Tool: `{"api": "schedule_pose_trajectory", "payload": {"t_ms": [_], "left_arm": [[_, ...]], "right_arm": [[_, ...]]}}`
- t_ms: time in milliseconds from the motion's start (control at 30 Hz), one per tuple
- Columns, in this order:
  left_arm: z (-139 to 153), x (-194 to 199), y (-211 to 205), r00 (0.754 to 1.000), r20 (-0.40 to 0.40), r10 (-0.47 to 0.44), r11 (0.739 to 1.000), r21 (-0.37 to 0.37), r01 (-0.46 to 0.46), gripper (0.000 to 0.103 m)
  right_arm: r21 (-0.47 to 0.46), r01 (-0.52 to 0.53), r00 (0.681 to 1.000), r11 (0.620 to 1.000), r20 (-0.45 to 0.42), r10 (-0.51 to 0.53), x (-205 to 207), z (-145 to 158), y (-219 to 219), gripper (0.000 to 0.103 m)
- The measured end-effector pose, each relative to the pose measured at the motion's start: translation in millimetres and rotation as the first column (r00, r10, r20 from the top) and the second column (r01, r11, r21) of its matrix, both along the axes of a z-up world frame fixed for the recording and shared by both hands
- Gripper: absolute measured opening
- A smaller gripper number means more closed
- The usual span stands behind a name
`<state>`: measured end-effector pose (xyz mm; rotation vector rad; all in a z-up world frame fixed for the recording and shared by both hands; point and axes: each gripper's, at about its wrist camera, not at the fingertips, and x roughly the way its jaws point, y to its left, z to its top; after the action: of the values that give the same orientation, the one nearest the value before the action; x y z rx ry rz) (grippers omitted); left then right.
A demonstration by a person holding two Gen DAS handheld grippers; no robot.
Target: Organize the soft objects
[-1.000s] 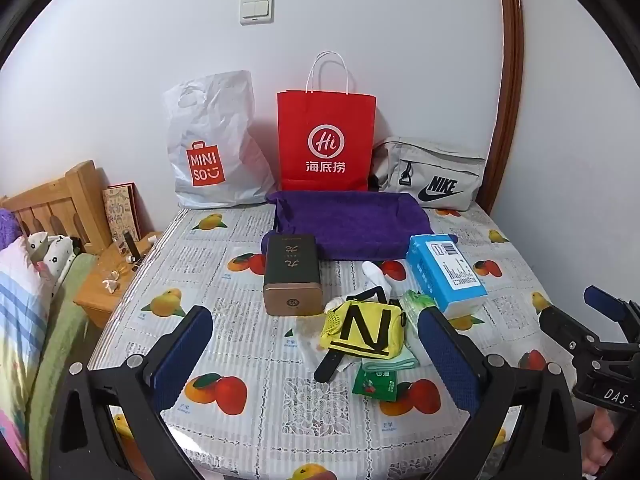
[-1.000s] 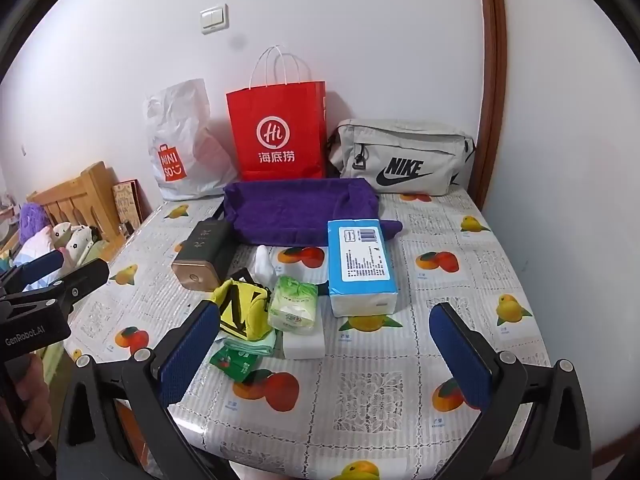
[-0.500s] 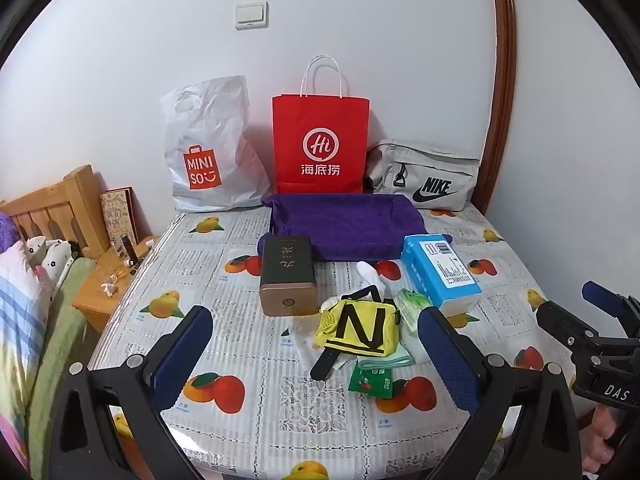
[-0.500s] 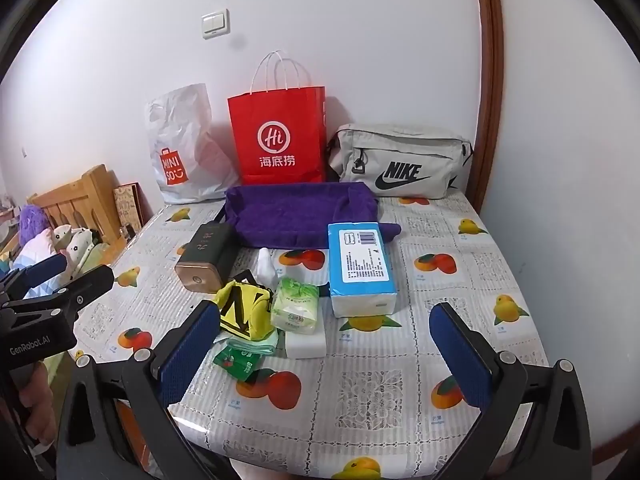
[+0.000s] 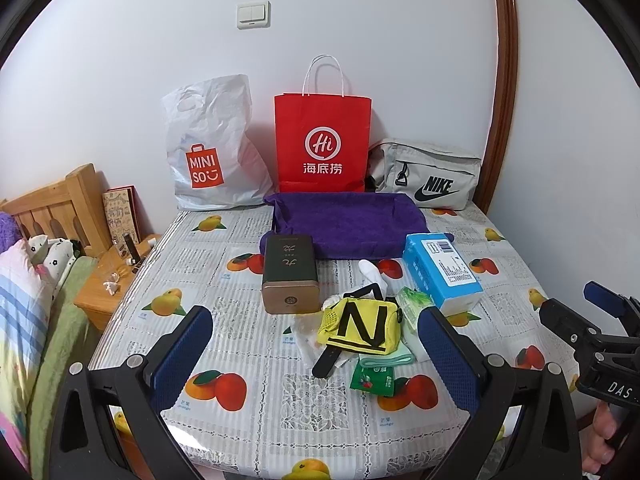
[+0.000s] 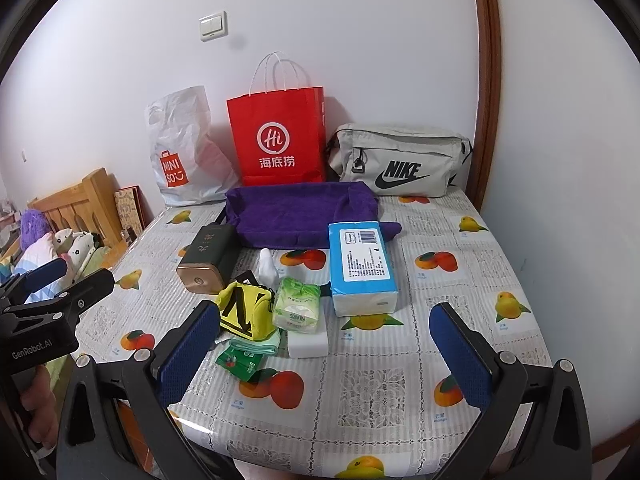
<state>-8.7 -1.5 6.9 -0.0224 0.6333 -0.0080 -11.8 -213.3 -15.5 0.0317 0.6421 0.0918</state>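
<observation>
Both grippers, left gripper (image 5: 316,356) and right gripper (image 6: 326,354), are drawn slightly back from the bench (image 6: 400,392); jaws are held wide, nothing gripped. The yellow pouch (image 5: 362,326) is left at 12 o'clock, untouched, so sorting is judged not yet begun.

Three bags along the wall at 12 o'clock: plastic bag (image 5: 212,152) left, paper bag (image 5: 322,142) middle, waist bag (image 5: 428,178) right. Towel (image 5: 346,224) just in front. Tin (image 5: 290,274) at 11 o'clock of the pouch (image 5: 360,326), tissue box (image 5: 440,272) at 2 o'clock. Sachet (image 5: 374,378) nearest, at 6 o'clock of the pouch.
</observation>
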Motion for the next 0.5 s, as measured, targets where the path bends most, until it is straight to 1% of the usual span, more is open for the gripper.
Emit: {"api": "schedule_pose_trajectory", "payload": {"t_ms": [500], "left_arm": [[-1.0, -1.0, 0.5, 1.000, 0.003, 0.001, 1.000, 0.001, -0.001, 0.103]], "right_arm": [[0.008, 0.003, 1.000, 1.000, 0.013, -0.003, -3.2, 3.7, -2.0, 0.103]]}}
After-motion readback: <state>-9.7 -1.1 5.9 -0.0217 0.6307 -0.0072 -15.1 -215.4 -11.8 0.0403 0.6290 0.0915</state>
